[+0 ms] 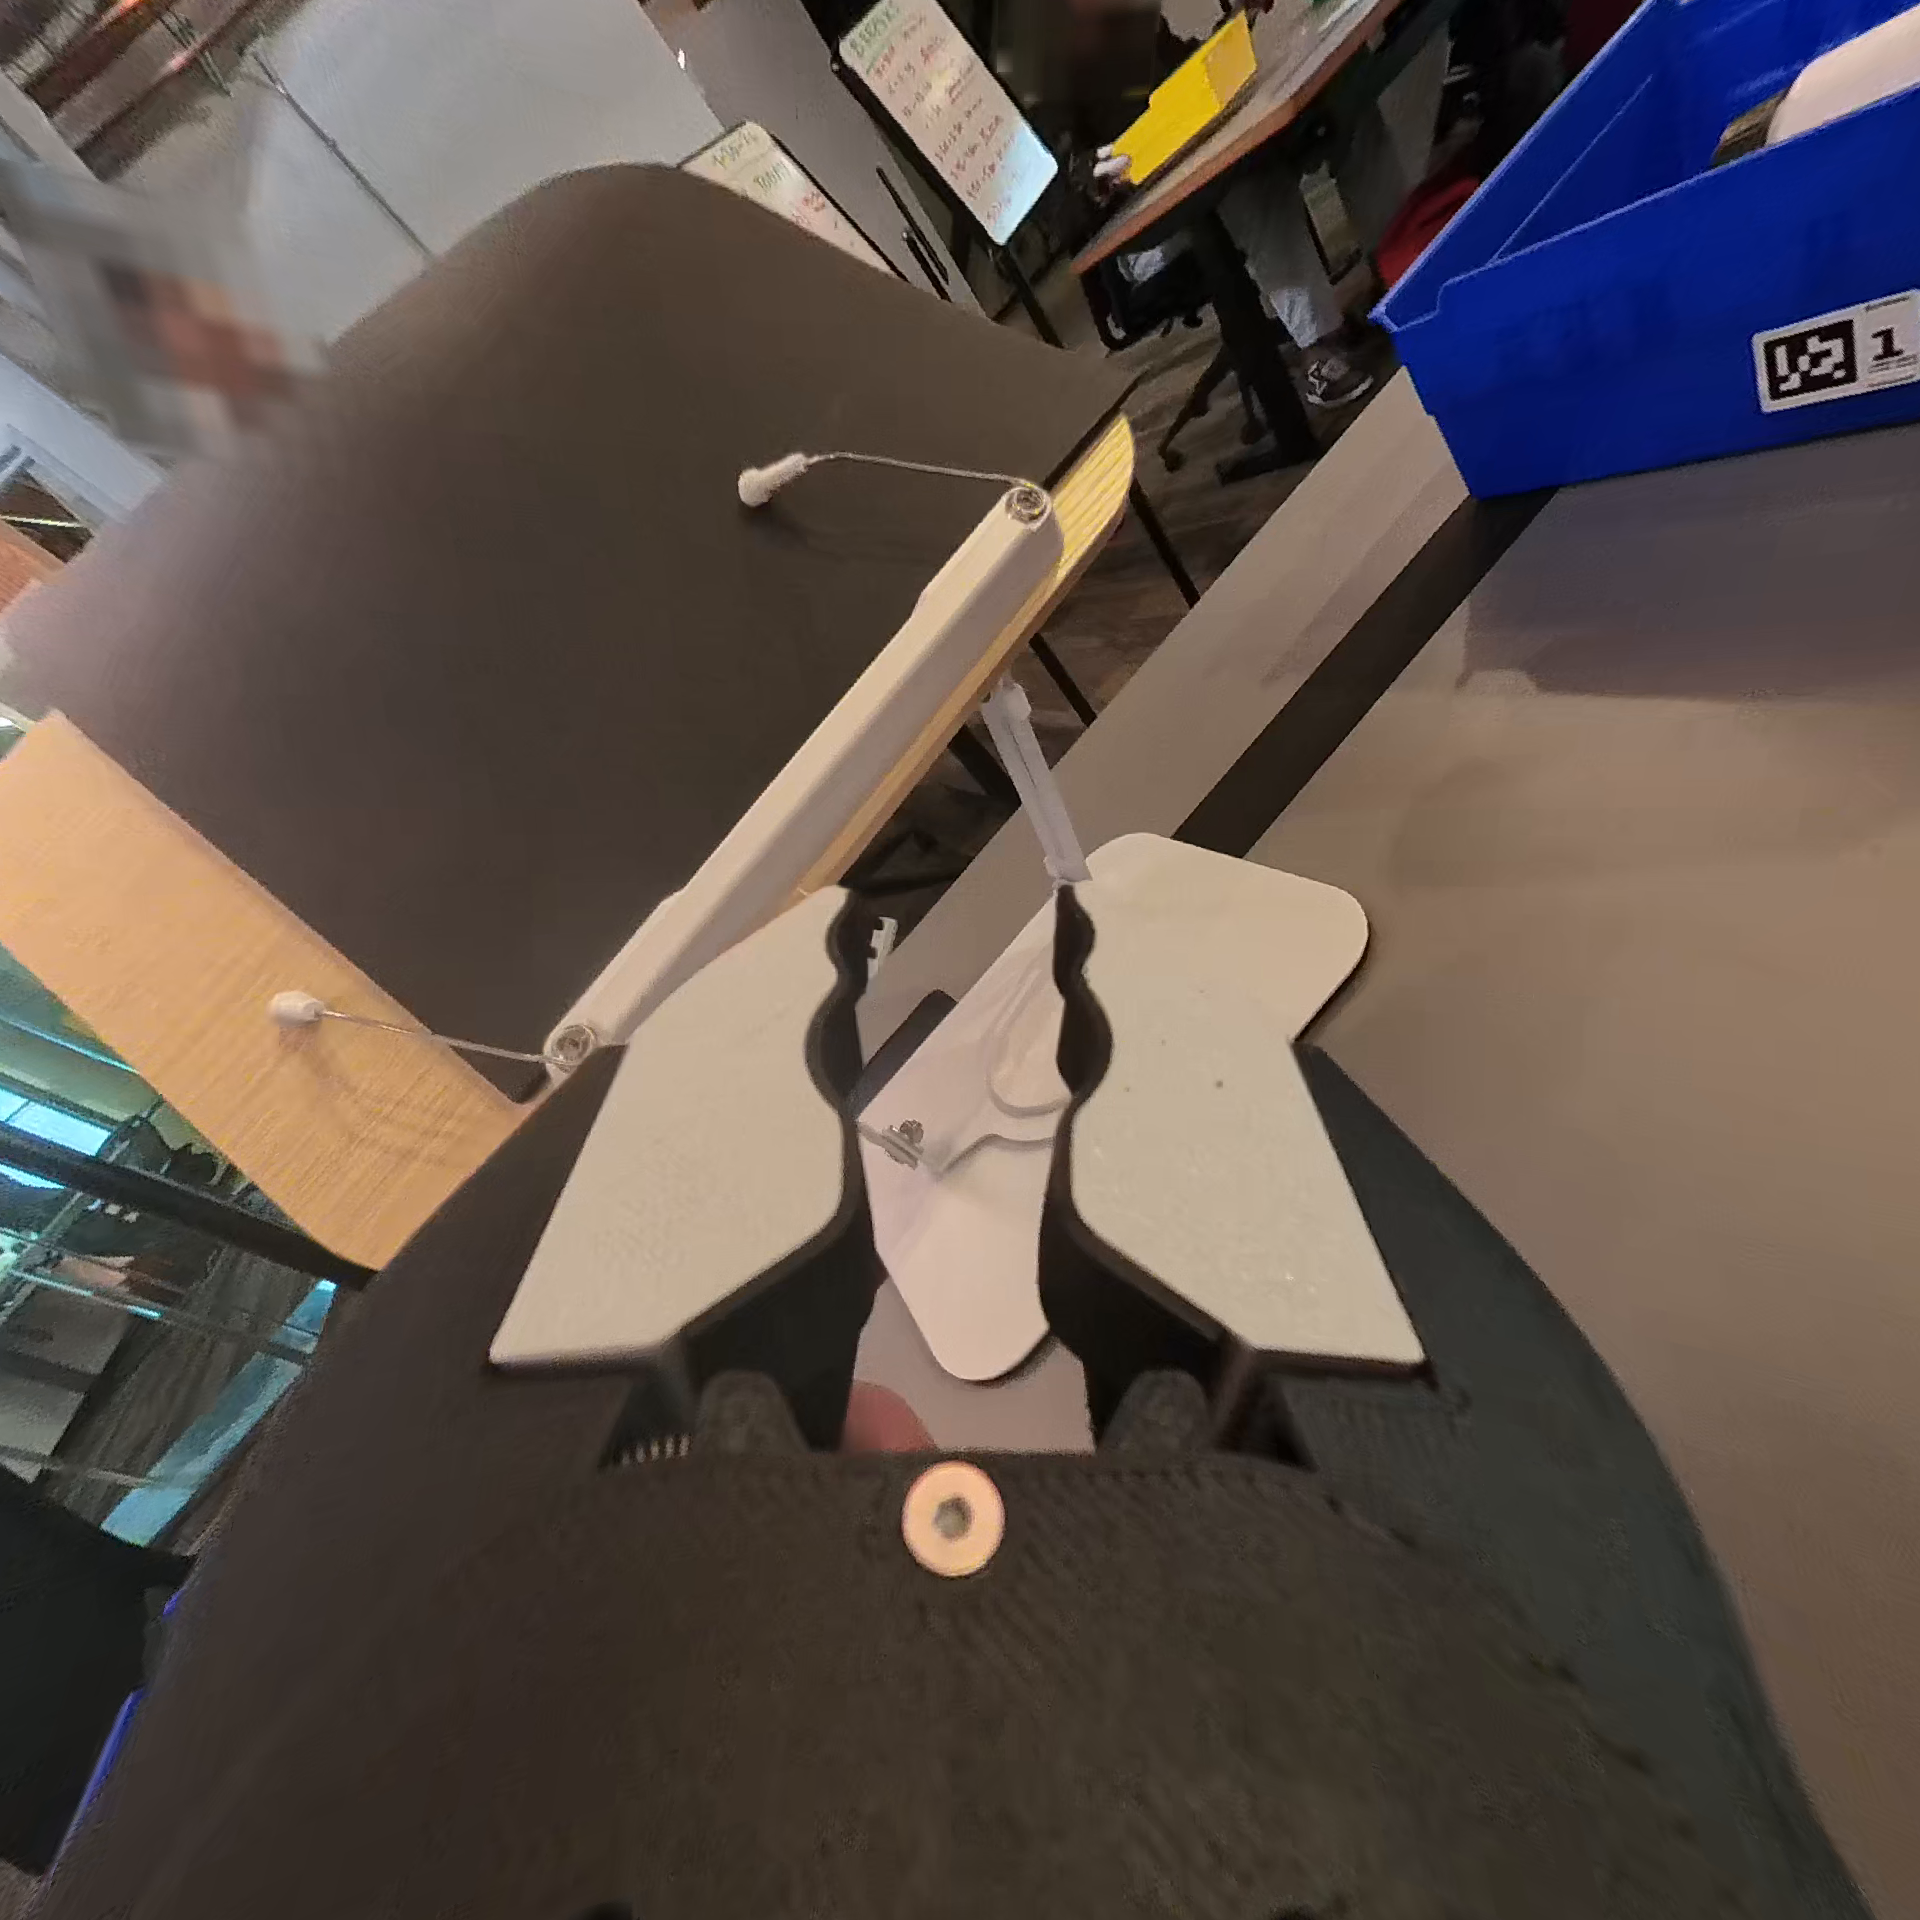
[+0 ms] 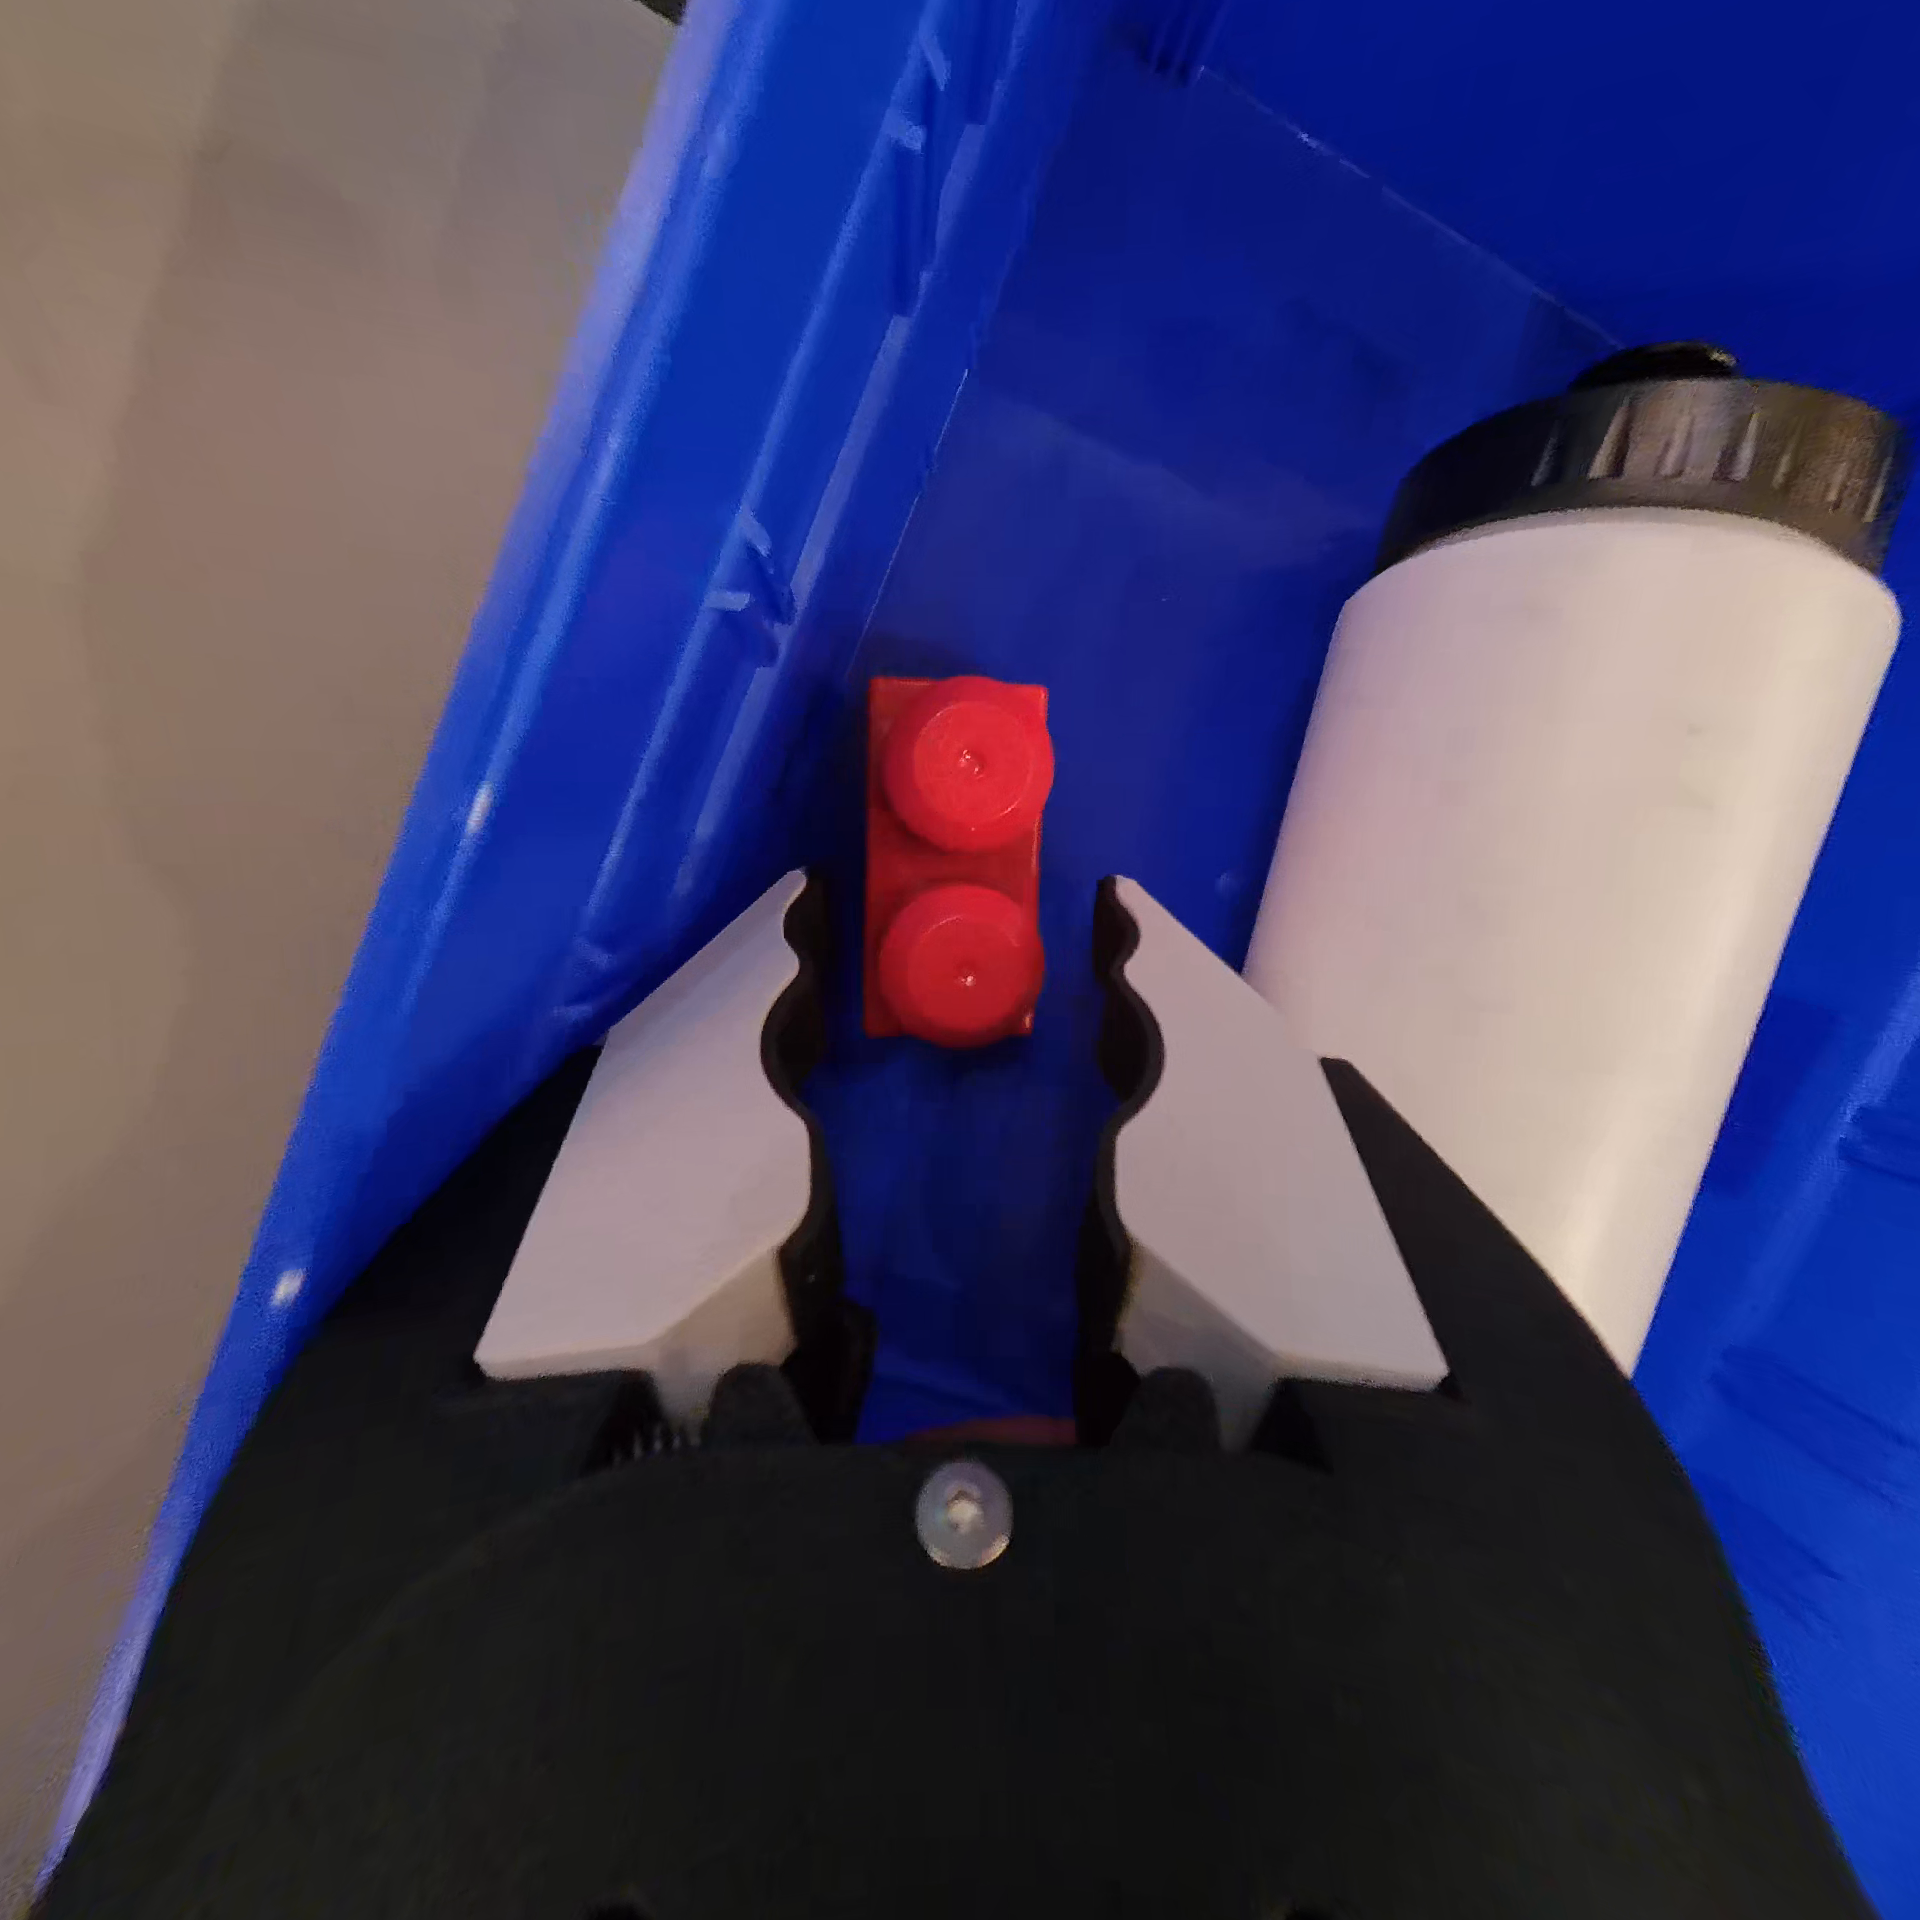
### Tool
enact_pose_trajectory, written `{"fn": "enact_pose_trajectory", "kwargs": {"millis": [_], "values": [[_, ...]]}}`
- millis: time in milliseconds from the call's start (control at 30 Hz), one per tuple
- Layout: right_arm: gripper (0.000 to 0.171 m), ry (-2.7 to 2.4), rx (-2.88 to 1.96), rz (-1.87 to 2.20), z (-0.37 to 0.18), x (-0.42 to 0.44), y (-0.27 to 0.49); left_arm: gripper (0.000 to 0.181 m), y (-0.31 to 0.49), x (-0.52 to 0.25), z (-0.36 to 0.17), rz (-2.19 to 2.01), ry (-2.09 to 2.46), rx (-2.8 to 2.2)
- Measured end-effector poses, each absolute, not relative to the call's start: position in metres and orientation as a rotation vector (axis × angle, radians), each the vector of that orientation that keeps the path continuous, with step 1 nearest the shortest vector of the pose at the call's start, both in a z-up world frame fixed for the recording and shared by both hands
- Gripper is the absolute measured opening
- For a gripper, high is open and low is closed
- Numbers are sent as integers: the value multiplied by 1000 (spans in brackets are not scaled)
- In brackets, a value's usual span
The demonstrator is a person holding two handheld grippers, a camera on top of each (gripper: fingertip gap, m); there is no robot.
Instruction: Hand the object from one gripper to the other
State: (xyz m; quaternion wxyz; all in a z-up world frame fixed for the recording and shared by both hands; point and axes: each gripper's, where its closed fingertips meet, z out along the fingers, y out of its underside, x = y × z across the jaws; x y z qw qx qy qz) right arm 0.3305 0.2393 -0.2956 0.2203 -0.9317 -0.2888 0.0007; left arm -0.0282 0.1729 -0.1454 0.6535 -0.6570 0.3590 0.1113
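My left gripper (image 1: 956, 904) is shut on a white wire slicer (image 1: 961, 1195), holding its flat handle between the jaws in the air beside the grey table (image 1: 1662, 831). The slicer's white bar (image 1: 831, 769) sticks out up and to the left, with thin wires at both ends. My right gripper (image 2: 958, 885) is open and empty inside a blue bin (image 2: 727, 520). Its fingertips flank the near end of a red two-stud brick (image 2: 956, 769) lying on the bin floor, without touching it.
A white bottle with a dark cap (image 2: 1558, 883) lies in the bin just right of my right gripper. The blue bin (image 1: 1621, 312) stands at the table's far right. A dark round tabletop (image 1: 571, 520), whiteboards and desks lie beyond. One gripper's finger ends stand about 40 cm off the other's. About 7 cm separates my left fingertips from the slicer's white bar (image 1: 831, 769).
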Motion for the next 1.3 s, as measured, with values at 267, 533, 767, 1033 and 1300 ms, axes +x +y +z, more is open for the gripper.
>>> {"fn": "enact_pose_trajectory", "kwargs": {"millis": [267, 533, 767, 1033, 1300], "values": [[50, -800, -2479, -67, -255, 329, 240, 34, 162, -33, -108, 245, 785, -1387], [49, -754, -2250, -185, -181, 319, 246, 34, 143, -94, -25, 380, 654, -1234], [43, -839, -2029, -188, -131, 263, 244, 32, 143, -185, 4, 466, 543, -1314], [44, -987, -1950, -114, -130, 209, 239, 34, 164, -282, -55, 633, 587, -1674], [43, -1031, -1936, -53, -135, 194, 237, 31, 175, -327, -137, 422, 527, -2034]]}}
